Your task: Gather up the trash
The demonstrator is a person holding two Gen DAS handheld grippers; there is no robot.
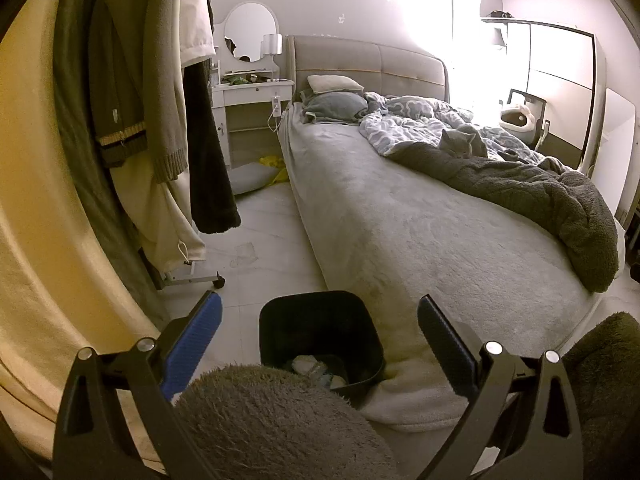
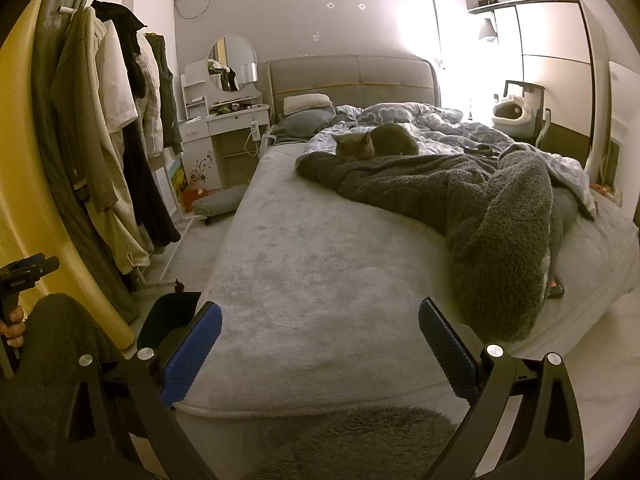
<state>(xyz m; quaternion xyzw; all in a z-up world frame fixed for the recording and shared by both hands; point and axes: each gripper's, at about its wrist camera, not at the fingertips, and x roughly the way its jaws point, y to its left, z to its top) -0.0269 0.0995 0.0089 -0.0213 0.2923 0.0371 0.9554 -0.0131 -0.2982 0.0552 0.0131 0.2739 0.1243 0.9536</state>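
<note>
Both the left tongs (image 1: 320, 344) and right tongs (image 2: 320, 344) are held spread, nothing gripped. A black bin (image 1: 320, 332) containing trash (image 1: 318, 368) is seen beside the bed (image 1: 420, 232).

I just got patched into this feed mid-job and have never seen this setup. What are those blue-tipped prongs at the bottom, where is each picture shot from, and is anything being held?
There is no robot here. A person carries a handheld gripper in each hand, and each gripper has a wide-angle camera looking forward along its two blue-padded fingers.

The left wrist view shows the left gripper above a black trash bin on the floor beside the bed; some pale rubbish lies inside. The right wrist view shows the right gripper facing the bed, where a grey cat lies on a dark blanket. Clothes hang at the left.

Both sets of jaws stand wide open and hold nothing.
</note>
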